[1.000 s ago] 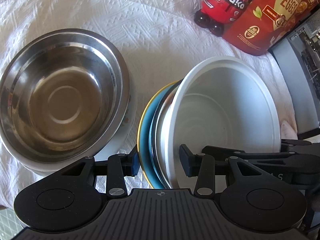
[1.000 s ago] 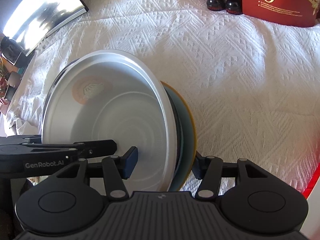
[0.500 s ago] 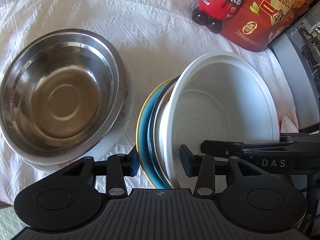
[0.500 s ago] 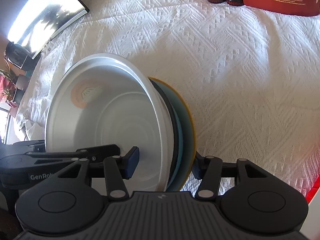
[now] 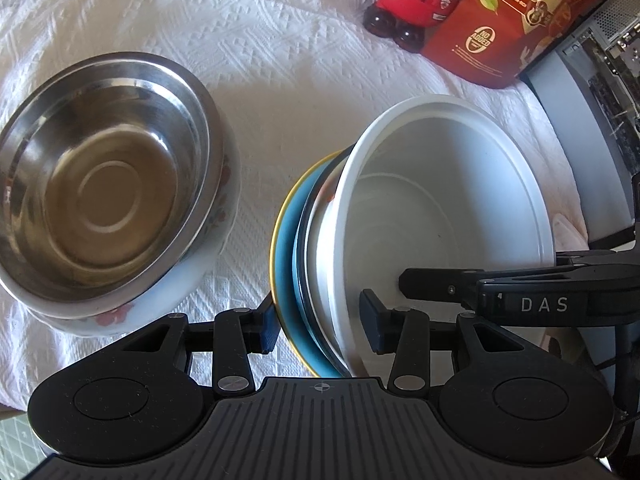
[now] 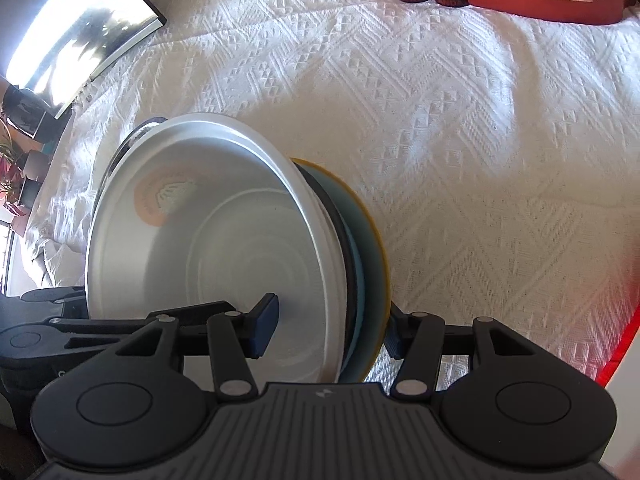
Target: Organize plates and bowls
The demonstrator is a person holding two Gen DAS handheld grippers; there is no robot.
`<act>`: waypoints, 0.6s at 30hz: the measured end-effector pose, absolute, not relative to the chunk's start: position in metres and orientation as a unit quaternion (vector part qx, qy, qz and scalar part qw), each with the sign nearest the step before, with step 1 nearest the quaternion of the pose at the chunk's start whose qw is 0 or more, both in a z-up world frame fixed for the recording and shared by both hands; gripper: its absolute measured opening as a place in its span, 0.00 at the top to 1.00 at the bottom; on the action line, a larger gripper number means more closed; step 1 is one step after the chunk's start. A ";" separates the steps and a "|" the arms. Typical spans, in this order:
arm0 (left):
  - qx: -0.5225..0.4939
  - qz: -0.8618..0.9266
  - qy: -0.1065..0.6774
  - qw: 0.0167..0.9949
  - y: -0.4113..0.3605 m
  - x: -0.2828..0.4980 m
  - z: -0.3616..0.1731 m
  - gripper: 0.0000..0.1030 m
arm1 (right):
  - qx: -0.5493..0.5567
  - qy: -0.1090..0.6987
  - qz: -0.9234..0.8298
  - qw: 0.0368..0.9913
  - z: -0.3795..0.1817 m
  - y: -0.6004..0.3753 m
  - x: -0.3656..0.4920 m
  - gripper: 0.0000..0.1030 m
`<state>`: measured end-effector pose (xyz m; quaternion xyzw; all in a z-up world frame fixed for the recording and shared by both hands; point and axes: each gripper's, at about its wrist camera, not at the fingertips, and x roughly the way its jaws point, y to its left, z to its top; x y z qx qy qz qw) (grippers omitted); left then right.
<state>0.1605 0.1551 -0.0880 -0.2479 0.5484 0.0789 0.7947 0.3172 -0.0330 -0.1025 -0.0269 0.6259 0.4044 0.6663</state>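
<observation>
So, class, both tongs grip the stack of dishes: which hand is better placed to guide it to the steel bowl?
Probably left. The left tongs clamp the stack on the side facing the steel bowl, which sits right beside them. The right tongs clamp the far side, facing only cloth.

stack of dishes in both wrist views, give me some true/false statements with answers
1. The white bowl sits on top of the stack of dishes. True.
2. Only the left gripper holds the stack. False: the right gripper also clamps it, on the opposite side.
3. The steel bowl is empty. True.
4. The steel bowl sits straight on the white cloth. False: it is nested in a flowered white bowl.
5. The lowest dish in the stack is red. False: it is a blue plate with a yellow rim.
</observation>
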 end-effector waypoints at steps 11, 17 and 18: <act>-0.278 0.067 0.544 0.789 0.167 0.160 -0.093 0.57 | -0.057 0.621 0.382 0.682 -0.095 -0.022 0.310 0.45; -0.272 0.064 0.544 0.791 0.169 0.164 -0.093 0.58 | -0.101 0.601 0.365 0.704 -0.086 -0.013 0.300 0.42; -0.269 0.064 0.545 0.791 0.169 0.164 -0.092 0.58 | -0.110 0.595 0.362 0.709 -0.084 -0.012 0.298 0.42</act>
